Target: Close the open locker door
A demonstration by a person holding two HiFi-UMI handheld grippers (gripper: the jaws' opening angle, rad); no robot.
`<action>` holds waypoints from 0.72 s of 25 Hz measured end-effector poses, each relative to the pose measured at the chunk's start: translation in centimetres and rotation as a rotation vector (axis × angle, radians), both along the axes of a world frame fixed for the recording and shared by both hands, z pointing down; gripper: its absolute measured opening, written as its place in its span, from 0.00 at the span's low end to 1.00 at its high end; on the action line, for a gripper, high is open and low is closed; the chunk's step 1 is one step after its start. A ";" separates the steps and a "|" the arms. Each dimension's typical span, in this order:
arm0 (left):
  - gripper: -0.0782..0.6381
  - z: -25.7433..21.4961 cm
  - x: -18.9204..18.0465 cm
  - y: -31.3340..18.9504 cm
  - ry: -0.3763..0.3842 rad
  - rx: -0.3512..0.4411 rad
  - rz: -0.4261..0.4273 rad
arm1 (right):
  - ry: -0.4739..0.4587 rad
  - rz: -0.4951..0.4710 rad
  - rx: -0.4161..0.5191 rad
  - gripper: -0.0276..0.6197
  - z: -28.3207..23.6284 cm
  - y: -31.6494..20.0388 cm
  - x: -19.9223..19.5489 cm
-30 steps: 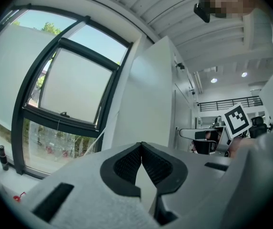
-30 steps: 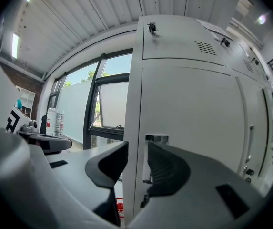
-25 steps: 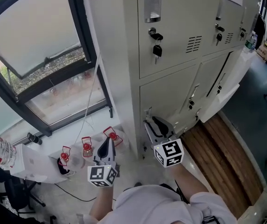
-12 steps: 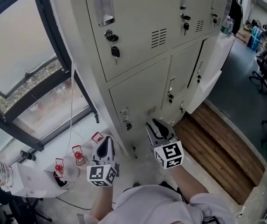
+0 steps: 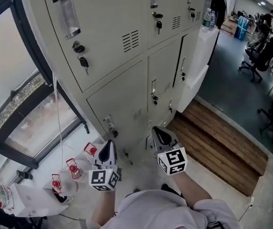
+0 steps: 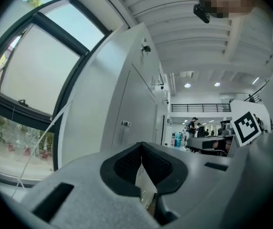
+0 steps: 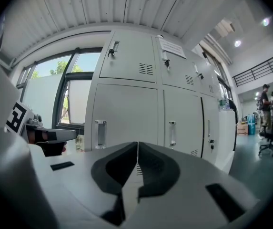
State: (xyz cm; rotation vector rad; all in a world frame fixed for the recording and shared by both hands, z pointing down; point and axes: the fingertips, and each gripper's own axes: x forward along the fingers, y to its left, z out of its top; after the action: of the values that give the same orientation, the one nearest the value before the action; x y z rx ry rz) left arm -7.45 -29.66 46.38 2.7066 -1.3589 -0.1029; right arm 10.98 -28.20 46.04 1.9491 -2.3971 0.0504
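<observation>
At the foot of the pale grey metal locker bank (image 5: 117, 80), in the head view, the right gripper (image 5: 160, 135) and left gripper (image 5: 107, 150) are held side by side. The open white locker door (image 5: 198, 66) is seen at one o'clock of the right gripper, well apart from it. In the left gripper view, the jaws are drawn together. In the right gripper view, the jaws are pressed together with nothing between them, and the door (image 7: 226, 137) is seen at three o'clock.

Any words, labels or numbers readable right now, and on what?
Nothing reads clearly.
Sheet on an upper locker door: print too small.
Bottles: labels blurred.
Cube markers: black-and-white patterns, no words.
</observation>
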 end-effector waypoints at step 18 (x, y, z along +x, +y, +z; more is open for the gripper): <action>0.12 0.3 7.5 1.0 -0.007 -0.001 0.151 | -0.007 0.217 -0.027 0.06 1.6 4.8 8.0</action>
State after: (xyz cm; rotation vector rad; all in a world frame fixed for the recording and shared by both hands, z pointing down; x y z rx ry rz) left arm 0.07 -28.70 46.64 2.7992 -1.1505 -0.0794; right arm 18.94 -23.40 47.61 2.1905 -2.1663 0.0984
